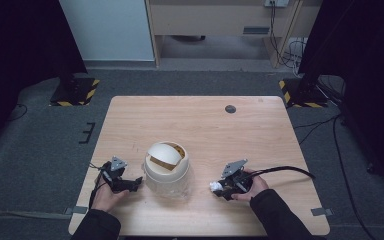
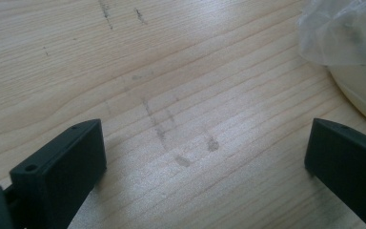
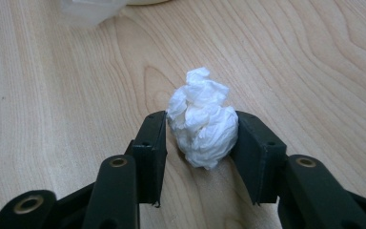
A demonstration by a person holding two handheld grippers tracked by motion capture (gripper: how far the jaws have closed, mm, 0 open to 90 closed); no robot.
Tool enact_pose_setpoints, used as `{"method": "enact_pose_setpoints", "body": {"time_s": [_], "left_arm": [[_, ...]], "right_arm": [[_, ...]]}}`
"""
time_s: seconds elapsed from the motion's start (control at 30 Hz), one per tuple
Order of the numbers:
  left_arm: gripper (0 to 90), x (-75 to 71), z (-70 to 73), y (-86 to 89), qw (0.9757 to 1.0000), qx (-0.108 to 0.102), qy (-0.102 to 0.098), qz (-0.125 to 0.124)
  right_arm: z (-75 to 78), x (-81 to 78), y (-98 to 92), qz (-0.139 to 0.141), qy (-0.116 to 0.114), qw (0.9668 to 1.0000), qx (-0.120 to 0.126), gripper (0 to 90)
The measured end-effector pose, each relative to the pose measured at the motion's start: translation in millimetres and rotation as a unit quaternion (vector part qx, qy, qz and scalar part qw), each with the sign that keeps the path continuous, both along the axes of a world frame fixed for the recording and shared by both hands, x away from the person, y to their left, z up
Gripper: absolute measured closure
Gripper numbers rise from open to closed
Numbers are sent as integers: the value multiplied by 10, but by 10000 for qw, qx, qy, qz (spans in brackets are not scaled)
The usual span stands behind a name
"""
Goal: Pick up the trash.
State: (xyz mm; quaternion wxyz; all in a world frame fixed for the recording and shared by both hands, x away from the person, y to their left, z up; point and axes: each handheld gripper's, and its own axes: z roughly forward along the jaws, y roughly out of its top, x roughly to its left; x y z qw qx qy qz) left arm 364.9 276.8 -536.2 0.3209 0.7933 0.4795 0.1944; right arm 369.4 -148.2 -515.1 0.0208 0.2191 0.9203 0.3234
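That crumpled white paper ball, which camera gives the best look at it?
The right gripper view: the paper ball sits large and sharp there, squeezed between the right gripper's two black jaws above the table. In the high view the ball is just a small white speck at that gripper's tip. The left gripper view gives no look at it.

In the left gripper view, the picture's right edge cuts off the cream bin (image 2: 362,90) and its clear liner (image 2: 343,33); a dark mark on the bin wall is unreadable. In the right gripper view, the top edge crops the same liner (image 3: 88,12). In the high view, the crumpled tissue (image 1: 214,187) is too small to resolve, and the bin's swing lid (image 1: 164,151) hides its contents.
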Motion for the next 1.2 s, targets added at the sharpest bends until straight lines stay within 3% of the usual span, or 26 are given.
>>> {"method": "enact_pose_setpoints", "body": {"time_s": [0.3,0.6,1.2], "left_arm": [[0,0,0,0,10000,-3,1,-1],[0,0,0,0,10000,-1,0,1],[0,1,0,-1,10000,-8,2,7]], "right_arm": [[58,14,-21,-19,16,10000,90,681],[164,38,-66,-100,-88,9993,340,687],[457,96,-240,-405,-504,9936,926,681]]}}
